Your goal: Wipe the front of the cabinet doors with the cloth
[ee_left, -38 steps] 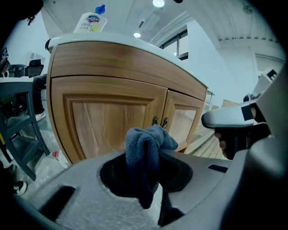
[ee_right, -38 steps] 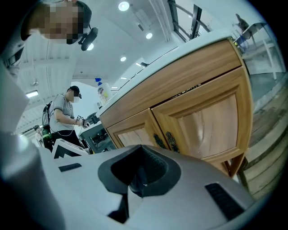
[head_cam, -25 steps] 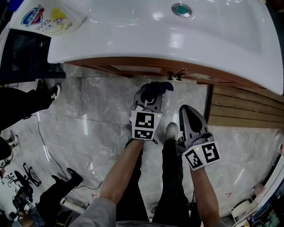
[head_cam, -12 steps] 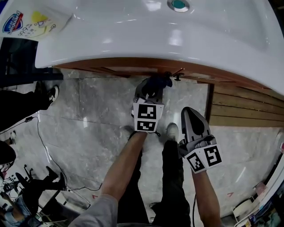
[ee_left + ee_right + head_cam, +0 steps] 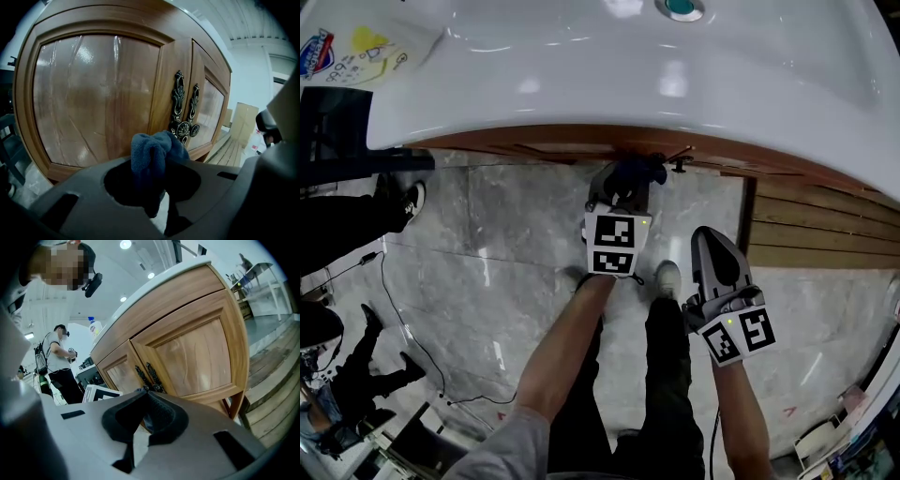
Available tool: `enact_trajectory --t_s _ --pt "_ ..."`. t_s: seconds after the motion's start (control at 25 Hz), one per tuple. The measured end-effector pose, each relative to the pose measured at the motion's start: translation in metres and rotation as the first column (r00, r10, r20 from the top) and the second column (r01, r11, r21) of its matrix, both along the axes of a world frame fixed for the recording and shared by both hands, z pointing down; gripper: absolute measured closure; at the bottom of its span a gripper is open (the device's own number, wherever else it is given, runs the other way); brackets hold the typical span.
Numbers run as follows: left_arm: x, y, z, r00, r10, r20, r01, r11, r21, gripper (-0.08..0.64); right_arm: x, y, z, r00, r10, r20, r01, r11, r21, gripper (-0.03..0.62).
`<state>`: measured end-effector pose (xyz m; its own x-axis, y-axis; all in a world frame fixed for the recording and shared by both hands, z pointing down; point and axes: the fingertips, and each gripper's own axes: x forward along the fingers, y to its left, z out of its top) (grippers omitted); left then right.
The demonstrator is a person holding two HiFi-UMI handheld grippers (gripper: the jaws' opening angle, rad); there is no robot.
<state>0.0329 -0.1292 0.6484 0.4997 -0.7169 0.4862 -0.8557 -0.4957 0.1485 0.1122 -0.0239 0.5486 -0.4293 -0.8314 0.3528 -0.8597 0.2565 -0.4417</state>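
Right hand-held gripper [image 5: 705, 239] hangs well back from the door handles [image 5: 183, 110], jaws pressed together on nothing. Left hand-held gripper [image 5: 619, 187] clenches the blue cloth [image 5: 152, 151], bunched just below and short of the handles, low before the cabinet doors [image 5: 93, 93]. Contact with the wood not certain; likely best to press the wad flat on the panel left of the handles, stroke outward in overlapping passes, and skirt the ornate metalwork to avoid snagging.

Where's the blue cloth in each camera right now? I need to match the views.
Head view: dark blue terry cloth top centre, at the left gripper's tip.
Left gripper view: centre, clamped in jaws.
Right gripper view: cannot make it out.
Shared landmark: ornate metal door handles.
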Motion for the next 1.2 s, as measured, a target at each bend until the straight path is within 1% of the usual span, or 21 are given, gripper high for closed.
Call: enact_trajectory --t_s 0.12,0.28,0.44,0.6,0.76,0.92,1.2 --pt "-0.002 -0.001 0.001 1.000 0.002 0.002 -0.002 1.000 -0.005 0.480 0.001 0.000 0.001 1.000 0.004 -0.002 -0.004 1.000 -0.004 0.580" --pt "-0.013 -0.005 0.003 0.999 -0.038 -0.025 0.037 0.998 -0.046 0.480 -0.001 0.001 -0.001 1.000 0.005 -0.005 -0.005 1.000 -0.007 0.580" --pt "-0.022 -0.006 0.001 0.999 -0.035 -0.012 0.034 0.999 -0.041 0.480 -0.006 0.000 -0.004 1.000 0.007 -0.008 -0.007 1.000 -0.005 0.580" --pt "-0.034 -0.008 0.001 0.999 -0.027 0.026 0.027 0.999 -0.022 0.480 -0.015 -0.005 -0.007 1.000 0.011 -0.007 -0.011 1.000 0.002 0.580" --pt "-0.057 -0.011 0.004 0.997 -0.044 0.058 0.045 0.999 -0.021 0.480 -0.026 -0.006 -0.009 1.000 0.008 -0.005 -0.008 1.000 0.002 0.580" --pt "-0.065 -0.012 0.004 0.996 -0.017 0.093 0.018 1.000 -0.006 0.480 -0.036 -0.007 -0.010 1.000 0.001 -0.007 -0.001 1.000 -0.001 0.580" --pt "-0.086 -0.015 0.006 0.994 -0.037 0.107 0.038 0.999 -0.007 0.480 -0.049 -0.014 -0.011 1.000 -0.007 -0.014 0.007 1.000 0.001 0.580"
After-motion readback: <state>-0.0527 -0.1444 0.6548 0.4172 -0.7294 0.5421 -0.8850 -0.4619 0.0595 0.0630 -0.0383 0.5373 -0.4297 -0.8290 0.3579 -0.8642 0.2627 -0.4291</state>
